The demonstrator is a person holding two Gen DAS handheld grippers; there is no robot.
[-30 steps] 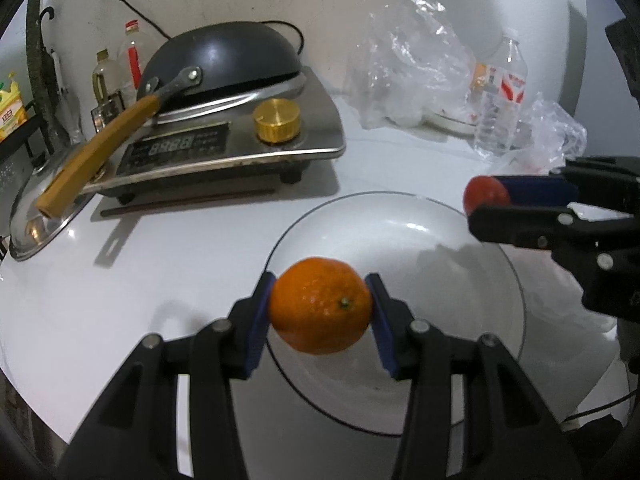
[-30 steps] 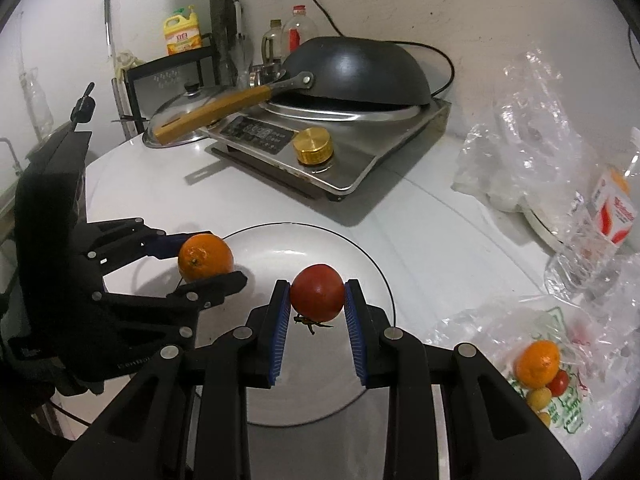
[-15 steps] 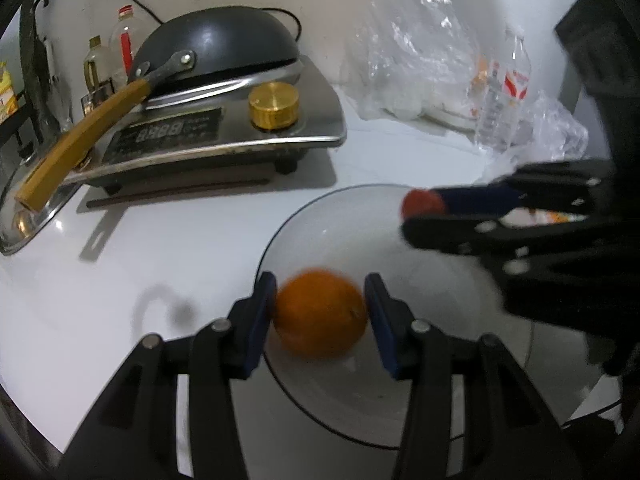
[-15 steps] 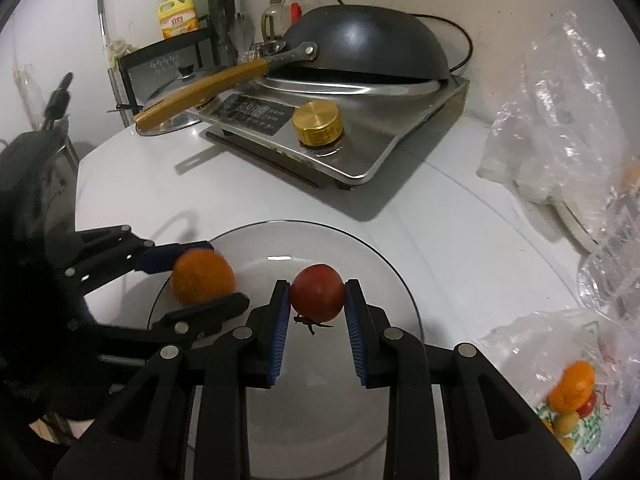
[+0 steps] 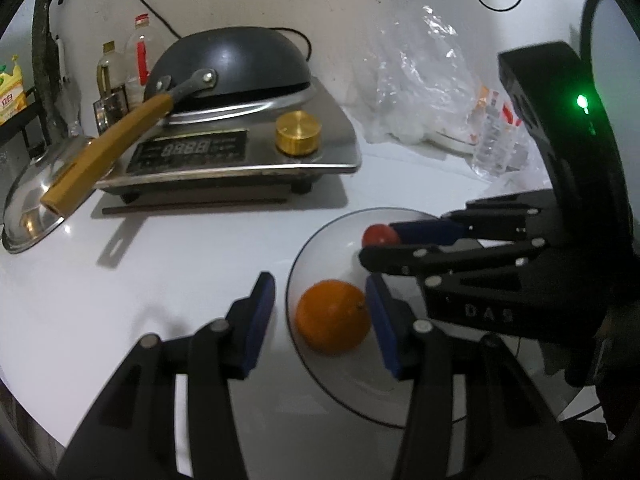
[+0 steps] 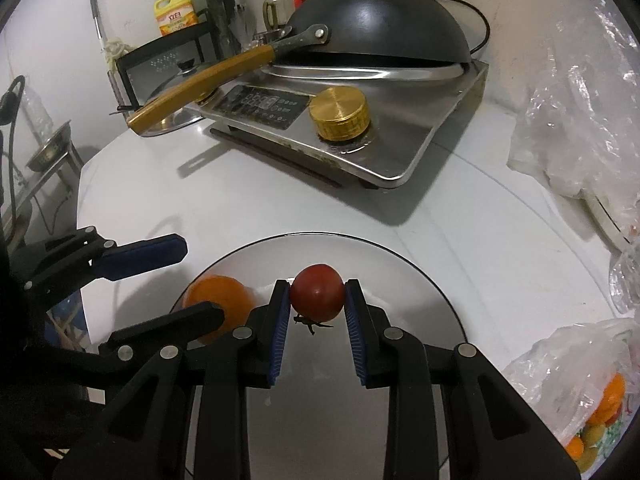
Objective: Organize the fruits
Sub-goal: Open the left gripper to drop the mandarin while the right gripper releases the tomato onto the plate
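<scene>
Orange (image 5: 333, 317) on plate (image 5: 360, 404) | right claw (image 5: 374, 246) body: "DAS"

Round orange citrus fruit (image 5: 333, 317) motion-blurred in left view; in right view lower part hidden behind black left gripper (image 6: 180, 276) finger. Small red tomato (image 5: 380, 235) half hidden behind right gripper (image 5: 374, 246) in left view. Clear plastic fruit bag (image 6: 592, 400) cut off lower right, contents indistinct.
</scene>
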